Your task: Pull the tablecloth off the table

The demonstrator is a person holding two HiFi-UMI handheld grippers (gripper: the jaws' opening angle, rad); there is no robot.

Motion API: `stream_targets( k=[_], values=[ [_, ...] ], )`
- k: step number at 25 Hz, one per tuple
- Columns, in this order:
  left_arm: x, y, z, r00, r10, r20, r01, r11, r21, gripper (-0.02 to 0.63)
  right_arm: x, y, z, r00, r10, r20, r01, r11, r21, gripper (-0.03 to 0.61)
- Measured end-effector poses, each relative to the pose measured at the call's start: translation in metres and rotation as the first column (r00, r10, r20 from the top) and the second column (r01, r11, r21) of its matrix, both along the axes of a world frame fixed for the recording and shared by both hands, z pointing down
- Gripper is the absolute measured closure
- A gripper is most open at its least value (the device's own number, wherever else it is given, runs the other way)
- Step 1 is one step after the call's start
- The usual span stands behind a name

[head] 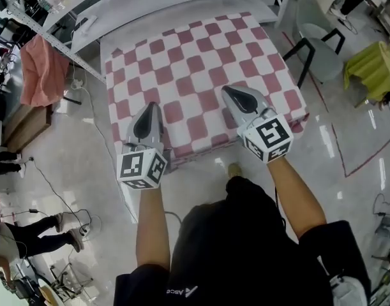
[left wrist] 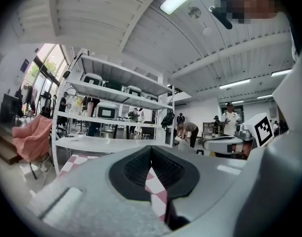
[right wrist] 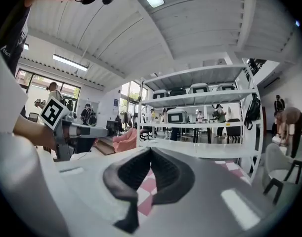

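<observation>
A pink-and-white checked tablecloth [head: 201, 75] covers the table and hangs over its near edge. My left gripper [head: 151, 108] is above the cloth's near left part, pointing away from me, jaws shut with nothing between them. My right gripper [head: 228, 92] is above the near right part, also shut and empty. In the left gripper view the jaws [left wrist: 151, 149] meet at the tip, and the checked cloth [left wrist: 158, 194] shows through the gap below. The right gripper view shows the same: tips [right wrist: 151, 150] together, cloth [right wrist: 145, 187] behind them.
A white shelf rack [head: 150, 5] stands right behind the table. A grey chair [head: 317, 43] and a yellow-green cloth [head: 372, 65] are at the right. A pink cloth [head: 45, 69] hangs at the left. A person's legs [head: 35, 229] and cables lie on the floor at lower left.
</observation>
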State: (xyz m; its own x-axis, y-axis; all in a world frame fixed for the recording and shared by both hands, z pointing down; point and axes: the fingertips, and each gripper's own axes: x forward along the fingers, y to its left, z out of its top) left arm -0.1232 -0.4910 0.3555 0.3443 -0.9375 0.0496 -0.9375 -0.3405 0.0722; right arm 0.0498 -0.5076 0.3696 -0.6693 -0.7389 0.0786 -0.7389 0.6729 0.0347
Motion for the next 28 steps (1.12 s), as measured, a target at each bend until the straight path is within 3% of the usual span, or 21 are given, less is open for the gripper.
stream_targets(
  k=[2,3,5,9,15,18,21,28],
  values=[
    [-0.051,0.151,-0.019,0.999,-0.048,0.008,0.048,0.998,-0.036,0.603,-0.046,0.147,-0.015,1.0,-0.018,-0.005,0.018,0.999,-0.032,0.577],
    [-0.069,0.202,-0.024,0.998,-0.07,0.01,0.07,0.996,-0.053,0.601,-0.062,0.196,-0.019,1.0,-0.028,-0.01,0.027,0.999,-0.047,0.577],
    [-0.086,0.237,-0.025,0.994,-0.108,0.007,0.108,0.99,-0.089,0.601,-0.075,0.229,-0.017,0.999,-0.048,-0.025,0.046,0.996,-0.076,0.566],
    [-0.087,0.193,-0.003,0.988,-0.154,0.013,0.154,0.972,-0.179,0.597,-0.067,0.181,0.008,0.996,-0.062,-0.063,0.052,0.988,-0.147,0.483],
    [-0.105,0.145,0.053,0.977,-0.202,0.063,0.212,0.919,-0.332,0.476,-0.057,0.122,0.067,0.99,-0.027,-0.138,-0.013,0.959,-0.285,0.406],
    [-0.119,0.129,0.084,0.969,-0.225,0.104,0.248,0.873,-0.42,0.428,-0.047,0.101,0.098,0.983,0.007,-0.186,-0.076,0.928,-0.366,0.368],
    [-0.136,0.118,0.117,0.957,-0.25,0.145,0.289,0.813,-0.506,0.387,-0.035,0.082,0.127,0.97,0.038,-0.24,-0.142,0.89,-0.432,0.343],
    [-0.163,0.095,0.178,0.947,-0.232,0.224,0.322,0.694,-0.644,0.35,-0.03,0.044,0.174,0.935,0.07,-0.348,-0.253,0.818,-0.516,0.282]
  ],
)
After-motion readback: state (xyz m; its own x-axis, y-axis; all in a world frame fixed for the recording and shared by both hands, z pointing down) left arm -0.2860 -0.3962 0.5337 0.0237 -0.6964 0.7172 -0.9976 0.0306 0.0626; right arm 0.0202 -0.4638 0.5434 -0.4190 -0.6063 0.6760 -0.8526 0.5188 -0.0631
